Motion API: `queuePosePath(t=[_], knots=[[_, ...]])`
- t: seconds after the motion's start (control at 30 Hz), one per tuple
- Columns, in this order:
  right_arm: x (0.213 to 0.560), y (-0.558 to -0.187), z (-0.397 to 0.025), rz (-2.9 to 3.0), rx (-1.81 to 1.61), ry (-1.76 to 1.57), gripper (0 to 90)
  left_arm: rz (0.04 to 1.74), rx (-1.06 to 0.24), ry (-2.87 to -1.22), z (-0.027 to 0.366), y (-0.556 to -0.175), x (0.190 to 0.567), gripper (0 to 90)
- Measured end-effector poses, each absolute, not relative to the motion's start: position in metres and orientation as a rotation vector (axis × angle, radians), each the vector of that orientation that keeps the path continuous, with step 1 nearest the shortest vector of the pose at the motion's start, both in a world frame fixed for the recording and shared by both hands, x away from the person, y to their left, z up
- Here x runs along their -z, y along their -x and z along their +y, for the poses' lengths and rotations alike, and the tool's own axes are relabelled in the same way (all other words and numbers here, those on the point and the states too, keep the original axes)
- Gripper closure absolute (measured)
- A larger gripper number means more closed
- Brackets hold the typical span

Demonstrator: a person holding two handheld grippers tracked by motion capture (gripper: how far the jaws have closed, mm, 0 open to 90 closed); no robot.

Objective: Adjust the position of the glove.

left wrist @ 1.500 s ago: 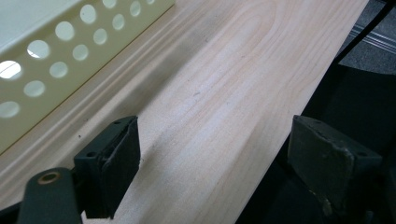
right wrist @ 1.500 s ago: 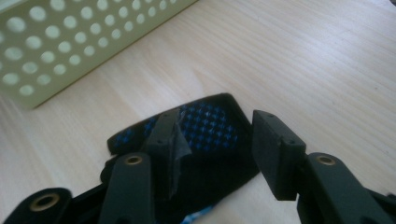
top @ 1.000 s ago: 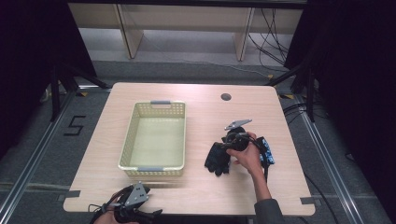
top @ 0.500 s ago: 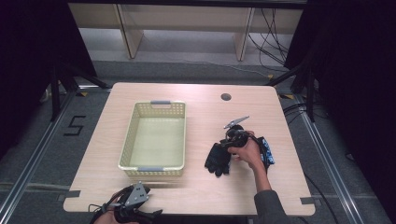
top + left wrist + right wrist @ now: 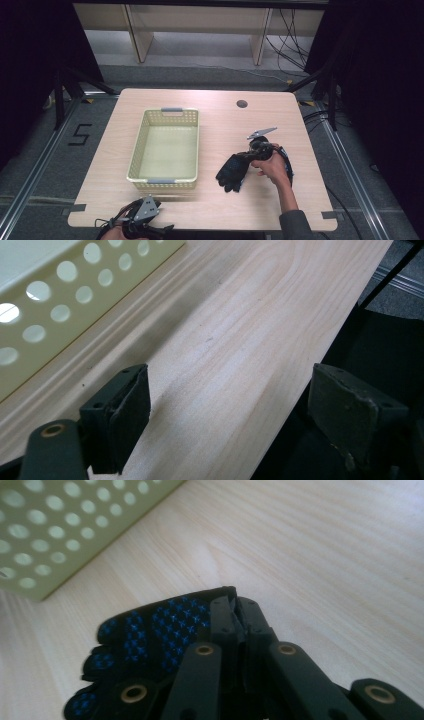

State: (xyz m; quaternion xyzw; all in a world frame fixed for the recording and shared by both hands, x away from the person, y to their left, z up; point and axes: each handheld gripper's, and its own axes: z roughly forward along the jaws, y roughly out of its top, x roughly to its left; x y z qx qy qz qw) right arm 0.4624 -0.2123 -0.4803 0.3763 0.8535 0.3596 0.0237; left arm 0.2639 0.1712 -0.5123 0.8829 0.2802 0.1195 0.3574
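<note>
High view looks down on a pale wooden table (image 5: 150,210) with rounded corners, a fine straight grain and a small dark round hole (image 5: 242,104) near its far edge. Around it lies grey floor with metal rails, a taped "5" mark (image 5: 80,135) at the left, black curtains on both sides and light wooden shelving legs at the back with loose cables beside them.

A cream plastic basket (image 5: 165,179) stands left of centre, rectangular, its walls pierced with rows of round holes, grey handles at both short ends, nothing visible inside.

Right of the basket lies a black work glove (image 5: 231,171), knit fabric; in the right gripper view its palm carries a pattern of small blue crosses. The right gripper (image 5: 254,152), held in a hand (image 5: 272,167), is at the glove's cuff edge, and in its own view the black jaws are pressed together, pinching a fold of the glove just above the tabletop.

The left gripper (image 5: 142,217) rests at the near edge of the table, just in front of the basket. In the left gripper view its jaws stand wide apart, their dark rubbery pads (image 5: 122,412) worn at the corners, with nothing between them but bare wood.
</note>
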Motion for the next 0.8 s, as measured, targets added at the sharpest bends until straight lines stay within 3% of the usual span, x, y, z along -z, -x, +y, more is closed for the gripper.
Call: queuePosePath(t=[0.37, 0.6, 0.8], knots=[[0.419, -0.397, -0.206, 2.434, -1.415, -1.094, 88.8, 0.755, -0.29, -2.252, 0.171, -0.263, 0.513, 17.2], [0.409, -0.369, -0.205, 2.344, -1.56, -1.13, 88.7, 0.757, -0.302, -2.251, 0.17, -0.262, 0.512, 17.2], [0.423, -0.347, -0.209, 2.285, -1.612, -1.212, 88.8, 0.738, -0.306, -2.245, 0.17, -0.262, 0.512, 17.2]])
